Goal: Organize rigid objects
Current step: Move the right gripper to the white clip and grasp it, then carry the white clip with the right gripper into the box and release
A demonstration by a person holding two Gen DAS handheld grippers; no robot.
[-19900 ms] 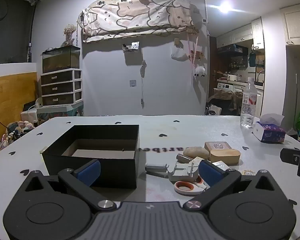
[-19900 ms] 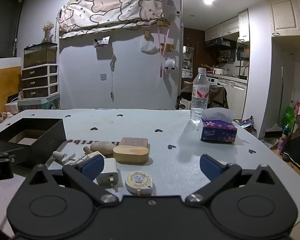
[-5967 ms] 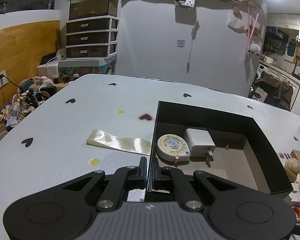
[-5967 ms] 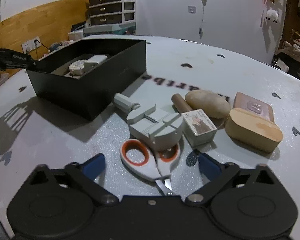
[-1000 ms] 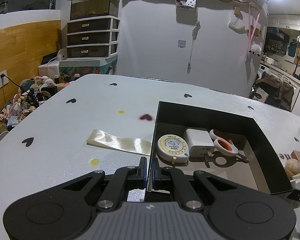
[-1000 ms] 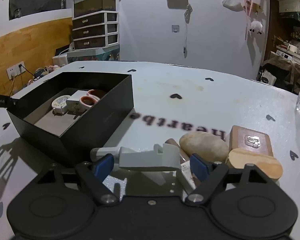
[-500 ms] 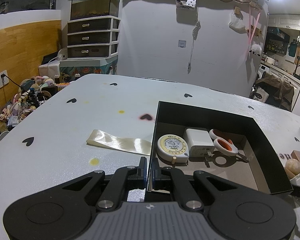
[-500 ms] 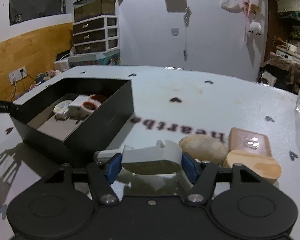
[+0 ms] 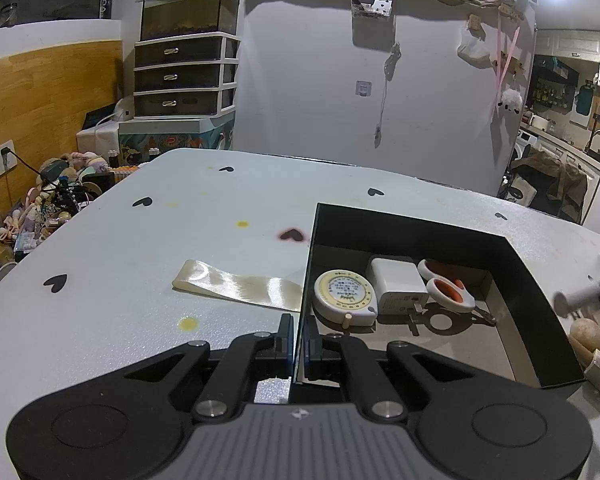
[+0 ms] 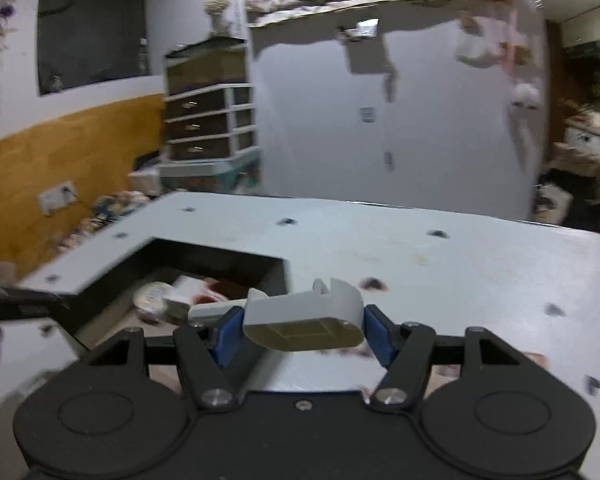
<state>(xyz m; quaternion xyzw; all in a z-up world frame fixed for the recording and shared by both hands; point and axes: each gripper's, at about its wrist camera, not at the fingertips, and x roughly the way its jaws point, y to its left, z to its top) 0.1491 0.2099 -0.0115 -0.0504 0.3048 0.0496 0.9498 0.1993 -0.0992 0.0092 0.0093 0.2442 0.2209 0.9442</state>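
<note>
Lifted off table: grey tool (image 10: 304,312), clamped in right tongs (image 10: 302,334). Left tongs (image 9: 299,334) still pinch box wall (image 9: 306,280).

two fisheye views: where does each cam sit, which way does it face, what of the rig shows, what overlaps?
Left wrist: on the left gripper, angled down over the box; fingers shut on its near wall; tape measure, charger, scissors inside.
Right wrist: on the right gripper, above the table, facing the wall; blue pads clamp a grey tool. Blurred.
Shared: box, its contents, table, drawer unit; the tool's handle shows at the left view's right edge.
</note>
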